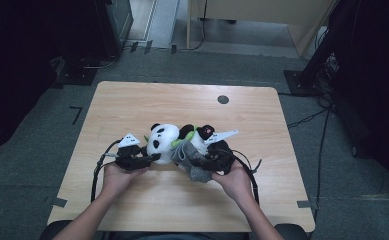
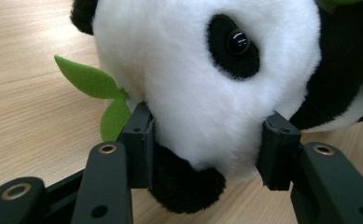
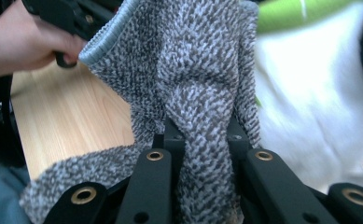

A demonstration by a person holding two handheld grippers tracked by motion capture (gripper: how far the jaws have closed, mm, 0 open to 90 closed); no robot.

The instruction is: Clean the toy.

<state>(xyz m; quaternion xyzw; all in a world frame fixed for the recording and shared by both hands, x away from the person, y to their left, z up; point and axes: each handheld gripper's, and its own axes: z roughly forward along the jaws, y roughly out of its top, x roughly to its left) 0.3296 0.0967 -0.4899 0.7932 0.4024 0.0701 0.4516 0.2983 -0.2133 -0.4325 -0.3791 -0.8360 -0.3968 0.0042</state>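
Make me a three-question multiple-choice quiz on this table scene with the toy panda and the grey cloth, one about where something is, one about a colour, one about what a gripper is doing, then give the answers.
1. Where on the wooden table does the plush panda lie?
A. Far left corner
B. Near the middle
C. Hanging off the near edge

2. What colour are the felt leaves beside the panda's head?
A. Green
B. Red
C. Blue

3. What is the right gripper doing?
A. Standing open over bare table
B. Clamped on the panda's ear
C. Pinching the grey knitted cloth

Answers: 1 B, the high view shows the panda about mid-table. 2 A, the left gripper view shows green leaves. 3 C, the right gripper view shows the cloth squeezed between its jaws, while the left gripper has its pads against the panda's head.
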